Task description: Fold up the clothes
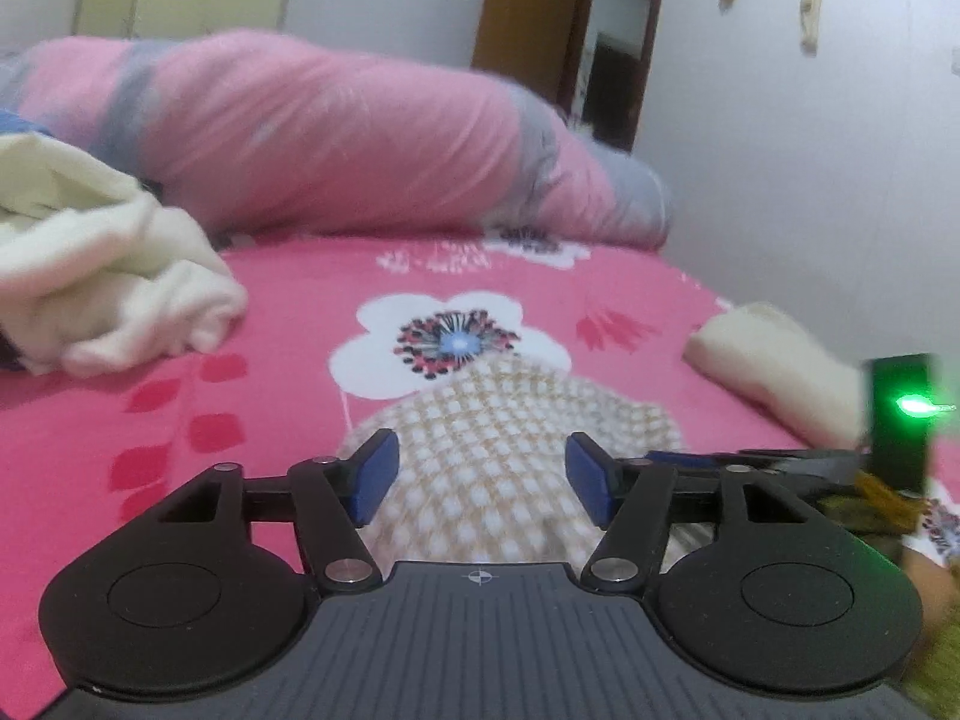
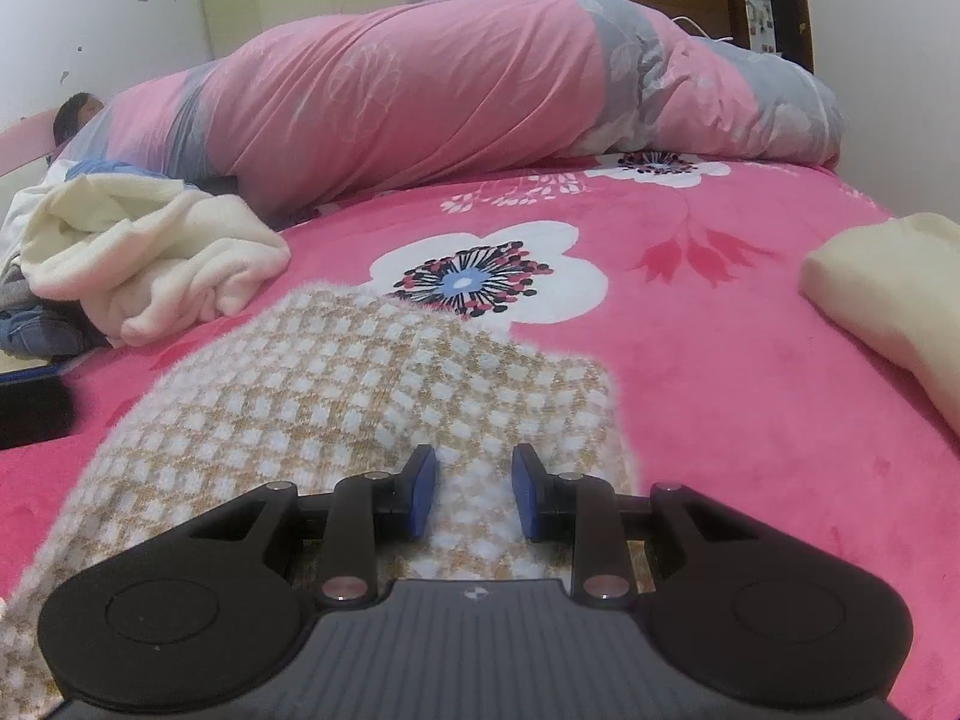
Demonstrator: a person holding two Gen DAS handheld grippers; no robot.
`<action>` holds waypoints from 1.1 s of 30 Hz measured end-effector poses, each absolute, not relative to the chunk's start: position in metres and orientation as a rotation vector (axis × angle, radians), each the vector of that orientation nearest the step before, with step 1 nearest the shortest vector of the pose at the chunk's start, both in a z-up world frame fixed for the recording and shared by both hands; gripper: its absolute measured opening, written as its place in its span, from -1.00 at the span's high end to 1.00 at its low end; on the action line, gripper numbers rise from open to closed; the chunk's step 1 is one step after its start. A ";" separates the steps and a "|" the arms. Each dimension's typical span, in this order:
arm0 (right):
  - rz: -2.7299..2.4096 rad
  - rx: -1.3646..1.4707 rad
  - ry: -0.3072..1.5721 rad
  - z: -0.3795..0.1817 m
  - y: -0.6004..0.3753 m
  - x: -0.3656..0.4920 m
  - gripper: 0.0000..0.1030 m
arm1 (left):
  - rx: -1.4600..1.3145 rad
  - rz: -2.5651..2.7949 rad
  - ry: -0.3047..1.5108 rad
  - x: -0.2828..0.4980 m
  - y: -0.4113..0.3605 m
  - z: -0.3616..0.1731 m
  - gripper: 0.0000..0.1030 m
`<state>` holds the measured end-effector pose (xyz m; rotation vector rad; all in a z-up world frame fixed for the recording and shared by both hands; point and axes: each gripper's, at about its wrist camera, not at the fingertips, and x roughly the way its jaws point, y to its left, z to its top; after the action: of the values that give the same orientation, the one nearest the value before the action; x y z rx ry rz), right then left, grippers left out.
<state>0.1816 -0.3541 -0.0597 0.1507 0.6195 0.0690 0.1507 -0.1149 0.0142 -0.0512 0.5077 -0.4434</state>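
Observation:
A beige and white checked knit garment (image 2: 336,384) lies flat on the pink flowered bed sheet (image 2: 750,396). My right gripper (image 2: 474,489) sits low at the garment's near right part, its blue pads a narrow gap apart with fuzzy knit bunched between them. The left wrist view shows the same garment (image 1: 492,414) running under my left gripper (image 1: 480,474). That gripper stands open wide above the cloth, its pads clear of the fabric. The right gripper's black body with a green light (image 1: 900,414) shows at the right edge there.
A loose heap of cream clothes (image 2: 156,252) lies at the left, and a folded cream piece (image 2: 888,294) at the right bed edge. A rolled pink and grey quilt (image 2: 420,78) spans the back, with a person's head (image 2: 75,111) beyond it. A black flat object (image 2: 33,414) sits far left.

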 end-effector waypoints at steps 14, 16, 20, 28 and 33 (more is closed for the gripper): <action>0.059 0.283 0.612 -0.013 -0.385 0.123 -0.38 | 0.003 -0.321 0.663 0.118 -0.122 0.005 -0.39; 0.060 0.376 0.643 -0.019 -0.405 0.109 -0.63 | -0.017 -0.322 0.697 0.118 -0.122 0.002 -0.40; 0.041 0.571 0.737 -0.041 -0.443 0.091 -0.78 | -0.041 -0.335 0.743 0.117 -0.126 0.000 -0.44; 0.143 0.703 0.858 -0.071 -0.449 0.102 -0.92 | -0.005 -0.319 0.748 0.109 -0.137 -0.003 -0.50; 0.173 0.742 0.857 -0.078 -0.444 0.115 -0.99 | 0.006 -0.309 0.749 0.109 -0.140 -0.003 -0.52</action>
<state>0.1155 -0.4443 -0.0777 0.7416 0.8571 0.1728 0.1090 -0.1399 -0.0032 0.0061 0.7487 -0.3088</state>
